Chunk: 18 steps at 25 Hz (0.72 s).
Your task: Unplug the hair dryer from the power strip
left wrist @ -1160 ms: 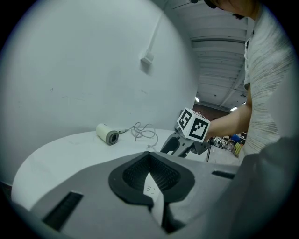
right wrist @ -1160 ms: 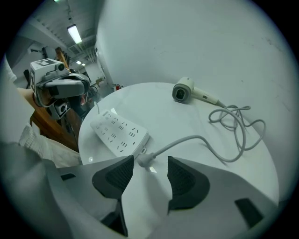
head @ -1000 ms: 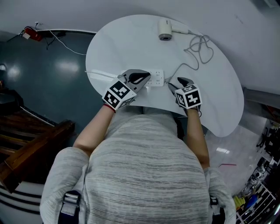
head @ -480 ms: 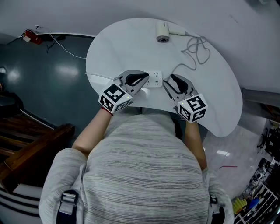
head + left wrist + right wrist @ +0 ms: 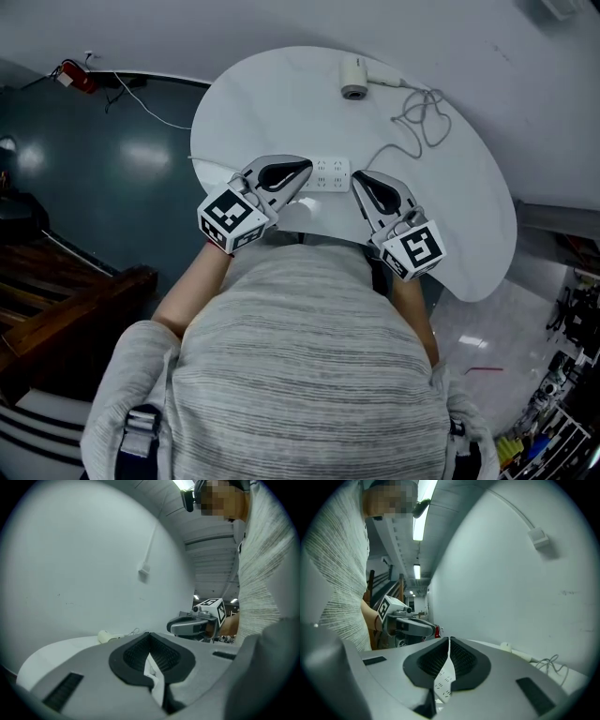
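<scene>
Quick status from my end. Both tools are up off the table (image 5: 272, 94) near its front edge, pointing roughly level over the power strip (image 5: 328, 174). The left gripper (image 5: 302, 170) is clamped shut on nothing. The right gripper (image 5: 357, 178) has just been closing and its jaws now meet with nothing between them (through the slit I only see the strip's socket holes below).

The hair dryer (image 5: 354, 77) lies at the table's far edge. Its cable (image 5: 424, 111) is bunched toward the far right and trails back toward the right end of the strip.

My read is that the pull is probably done, but I wouldn't call it yet. I'd tip the head camera to check that end of the strip first. If the plug is in, I'd press the left tool down on the strip, open the right, take the plug by its body and pull straight out, never by the cord. If it's out, I'd just back away high so nothing catches the cable.

Hard to see: the plug itself. The cable's near end disappears beside the right tool's nose, and neither gripper view shows it.
</scene>
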Each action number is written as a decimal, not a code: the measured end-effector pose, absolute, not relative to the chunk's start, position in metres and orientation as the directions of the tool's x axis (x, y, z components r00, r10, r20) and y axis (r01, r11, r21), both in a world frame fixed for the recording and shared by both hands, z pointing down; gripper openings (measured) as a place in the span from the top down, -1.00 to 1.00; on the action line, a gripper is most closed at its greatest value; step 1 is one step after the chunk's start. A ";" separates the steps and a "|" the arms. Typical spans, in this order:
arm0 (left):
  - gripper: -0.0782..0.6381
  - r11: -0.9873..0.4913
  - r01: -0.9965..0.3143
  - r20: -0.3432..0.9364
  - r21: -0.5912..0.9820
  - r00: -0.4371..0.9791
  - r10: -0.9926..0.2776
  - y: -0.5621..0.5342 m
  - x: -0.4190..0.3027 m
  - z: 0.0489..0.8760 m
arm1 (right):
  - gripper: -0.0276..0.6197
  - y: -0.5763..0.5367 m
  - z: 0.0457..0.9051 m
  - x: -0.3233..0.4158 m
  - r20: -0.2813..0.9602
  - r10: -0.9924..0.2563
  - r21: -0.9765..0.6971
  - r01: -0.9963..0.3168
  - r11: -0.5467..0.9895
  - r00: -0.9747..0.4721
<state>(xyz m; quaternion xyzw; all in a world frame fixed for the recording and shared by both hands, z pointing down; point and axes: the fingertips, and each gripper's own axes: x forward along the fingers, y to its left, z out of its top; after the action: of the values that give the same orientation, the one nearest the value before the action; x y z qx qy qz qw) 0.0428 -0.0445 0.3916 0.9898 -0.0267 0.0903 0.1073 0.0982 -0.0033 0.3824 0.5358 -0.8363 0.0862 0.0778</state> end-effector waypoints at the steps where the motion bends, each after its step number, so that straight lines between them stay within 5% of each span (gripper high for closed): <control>1: 0.76 -0.975 -0.075 0.180 0.209 0.983 -0.037 -0.045 0.041 0.391 | 0.82 -0.003 0.381 0.097 0.219 -0.885 -0.052 -0.911 0.409 -0.410; 18: 0.76 -0.966 -0.101 0.161 0.238 0.985 -0.063 -0.063 0.034 0.397 | 0.83 -0.013 0.382 0.104 0.233 -0.898 -0.063 -0.927 0.370 -0.374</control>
<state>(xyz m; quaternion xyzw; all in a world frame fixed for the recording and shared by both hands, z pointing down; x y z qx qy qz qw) 0.0345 -0.0631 0.3970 0.9885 -0.0416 0.0761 0.1238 0.1038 -0.0133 0.3818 0.5536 -0.8238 0.0918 0.0796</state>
